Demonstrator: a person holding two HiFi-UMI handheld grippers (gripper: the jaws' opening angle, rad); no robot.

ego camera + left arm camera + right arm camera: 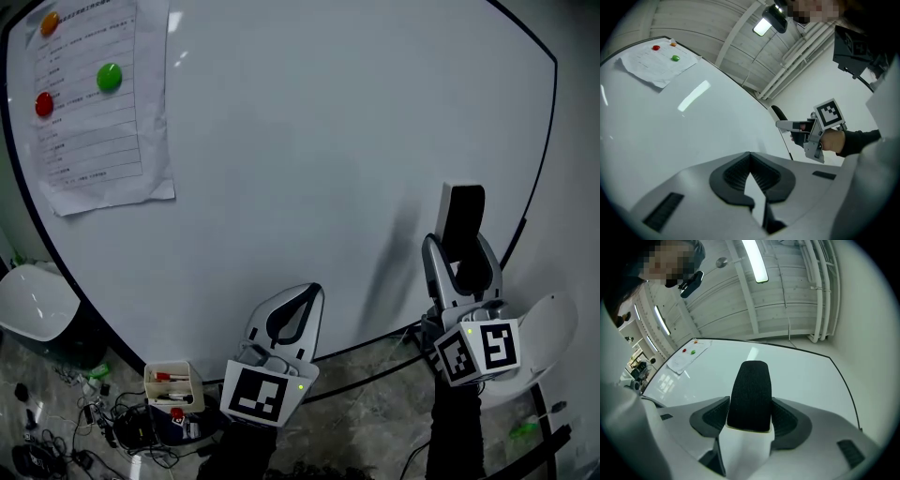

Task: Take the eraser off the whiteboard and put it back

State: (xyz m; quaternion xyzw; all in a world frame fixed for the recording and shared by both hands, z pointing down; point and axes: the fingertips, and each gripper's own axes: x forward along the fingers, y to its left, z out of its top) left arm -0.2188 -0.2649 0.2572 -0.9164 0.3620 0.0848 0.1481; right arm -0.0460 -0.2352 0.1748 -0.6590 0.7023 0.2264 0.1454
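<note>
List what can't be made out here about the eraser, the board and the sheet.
- Eraser touching whiteboard or not: its own body hides the far face in the right gripper view.
- Print on the paper sheet: too small in every view.
- Whiteboard's top: cut off by the head view's edge.

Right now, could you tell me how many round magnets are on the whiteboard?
3, all on the paper sheet at the upper left of the whiteboard: orange magnet at the top, green magnet lower right of it, red magnet near the left edge. None appears hidden.
</note>
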